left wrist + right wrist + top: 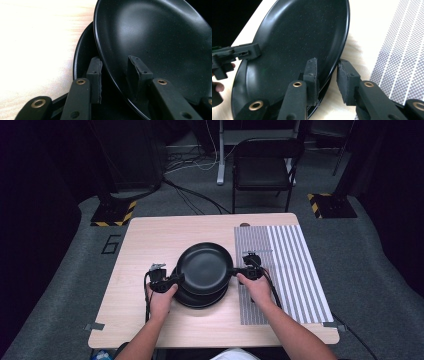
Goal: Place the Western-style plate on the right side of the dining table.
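Straddling the top plate's rim: both jaws.

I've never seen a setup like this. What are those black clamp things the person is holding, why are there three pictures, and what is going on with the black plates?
A person sits at a wooden table with a hand-held tool in each hand. Each tool ends in two black jaws that pinch like tongs.

The high view comes from a camera above the table. The other two pictures come from small cameras riding on the tools, looking along their jaws.

On the table sits a stack of black plates, and beside it lies a grey striped mat. The left gripper and the right gripper each have one jaw above and one below the rim of the top plate, on opposite sides, so it is held between them. In the left gripper view, this plate sits tilted above the plate underneath, so it appears to be lifted off the stack.
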{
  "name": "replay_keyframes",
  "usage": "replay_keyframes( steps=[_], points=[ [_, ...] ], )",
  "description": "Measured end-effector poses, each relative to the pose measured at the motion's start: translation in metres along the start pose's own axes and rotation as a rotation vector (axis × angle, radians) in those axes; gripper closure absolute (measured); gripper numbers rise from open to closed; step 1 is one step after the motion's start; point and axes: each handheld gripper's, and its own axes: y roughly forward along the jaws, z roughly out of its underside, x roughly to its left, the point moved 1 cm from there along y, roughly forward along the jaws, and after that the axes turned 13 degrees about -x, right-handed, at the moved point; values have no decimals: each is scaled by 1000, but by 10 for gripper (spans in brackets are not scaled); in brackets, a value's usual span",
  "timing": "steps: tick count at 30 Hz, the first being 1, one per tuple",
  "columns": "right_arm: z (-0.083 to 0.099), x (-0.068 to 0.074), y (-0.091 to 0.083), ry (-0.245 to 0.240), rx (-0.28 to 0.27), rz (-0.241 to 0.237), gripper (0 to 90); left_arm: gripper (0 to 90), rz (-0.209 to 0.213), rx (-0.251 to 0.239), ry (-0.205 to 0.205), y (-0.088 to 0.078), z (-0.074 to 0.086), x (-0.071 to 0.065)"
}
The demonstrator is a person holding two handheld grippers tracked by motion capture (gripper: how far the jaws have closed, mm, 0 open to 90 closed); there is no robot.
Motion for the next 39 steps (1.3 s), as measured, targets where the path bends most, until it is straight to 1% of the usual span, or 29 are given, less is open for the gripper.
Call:
replay_keyframes(
  steps=[2,4,5,7,8,9,10,11,13,16,17,19,21,22,23,24,25,26,28,29,31,32,33,34,36,39],
  points=[
    [1,0,-1,-3,-3,-3,697,652,-2,-2,0,0,0,0],
    [5,1,-6,6,-9,-12,691,652,-3,-4,1,0,0,0],
    [9,2,-12,16,-24,-22,691,652,-4,-4,-1,0,0,-1],
    [10,3,-14,13,-34,-22,690,652,-3,-5,-4,0,1,-1],
    [13,4,-17,1,-48,-21,690,652,-3,-8,-2,0,1,-1],
    [16,8,-21,-5,-56,-21,710,652,-2,-8,-1,0,1,-1],
    [16,8,-21,-5,-56,-21,710,652,-2,-8,-1,0,1,-1],
    [18,10,-23,6,-62,-26,721,651,-3,-8,1,0,1,-1],
    [19,12,-24,9,-65,-31,727,651,-4,-8,0,0,1,-1],
    [18,14,-23,17,-69,-23,733,652,-4,-9,-5,0,1,-1],
    [17,13,-24,43,-67,-26,717,651,-4,-10,-6,0,1,-1],
    [18,12,-24,60,-76,-18,705,651,-5,-9,-6,0,1,-1],
    [18,12,-24,67,-74,-18,702,651,-6,-10,-7,0,1,-1],
    [19,12,-23,66,-78,-6,702,651,-10,-9,-6,0,1,-2],
    [19,11,-23,65,-78,-6,704,651,-11,-9,-10,0,1,-2],
    [18,11,-23,77,-80,-11,704,652,-10,-3,-11,0,1,-1],
    [18,11,-23,77,-80,-11,704,651,-10,-3,-11,0,1,-1],
    [17,9,-22,105,-81,-12,690,651,-16,-2,-10,0,0,-2],
    [17,9,-21,101,-88,-9,670,649,-18,0,-3,1,0,-3],
    [17,8,-20,94,-81,0,671,649,-19,1,-4,1,0,-3],
    [19,8,-17,120,-57,-9,671,649,-20,7,-7,1,0,-3],
    [19,8,-17,120,-57,-9,671,649,-20,7,-7,1,0,-3],
    [21,8,-15,132,-49,-18,673,648,-18,21,-8,1,-1,-4],
    [22,7,-15,133,-52,-15,684,647,-18,21,-8,1,-1,-4],
    [23,7,-13,137,-34,-20,691,645,-11,26,-4,1,-1,-3],
    [24,8,-12,140,-33,-22,692,643,-10,33,-4,1,-2,-3]
  ],
)
